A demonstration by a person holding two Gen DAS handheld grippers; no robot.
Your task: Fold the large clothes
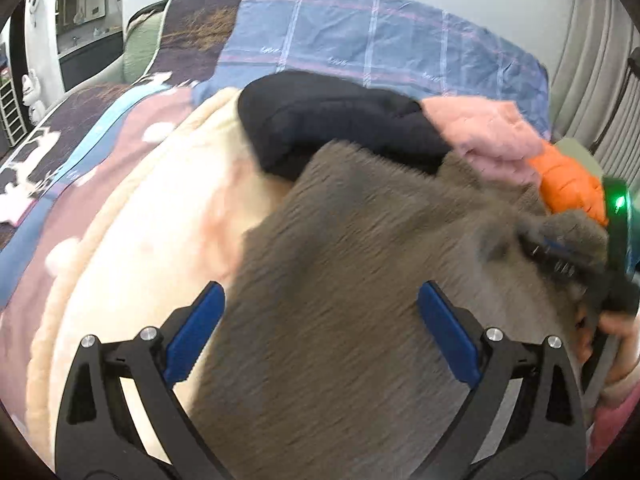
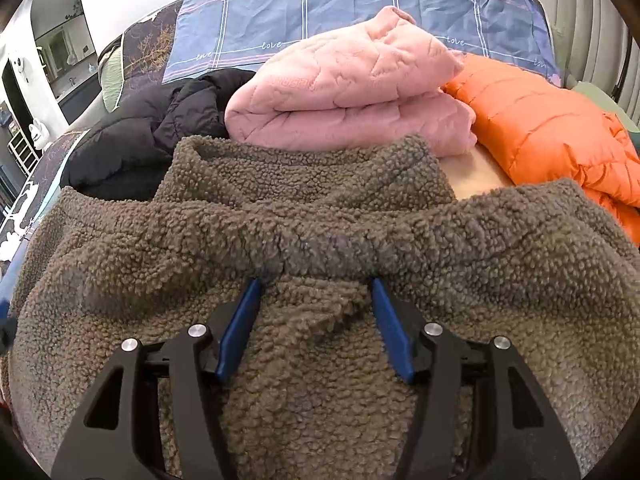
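Left gripper: jaws spread wide, blue pads clear of any cloth; nothing held. It hangs over the near part of the fleece, pointing down and away.
Right gripper: jaws part open, a bunched ridge of fleece lying between the blue pads and touching their tips; whether the pads press on it I cannot tell.
Brown fleece jacket: spread on the bed, filling the near half of both views. In the right wrist view its collar stands just beyond the pad tips, with the body of the garment under and on both sides of the jaws. In the left wrist view it is blurred, running from below the jaws off to the right.
Hand: at the right edge of the left wrist view, holding the other gripper's body against the fleece.
Cream blanket: under the fleece, showing to its left.
Black jacket: beyond the fleece, to the left, touching it.
Pink quilted garment: folded, just beyond the collar, centre.
Orange puffer jacket: right of the pink one, beside it.
Blue checked sheet: farthest, across the head of the bed.
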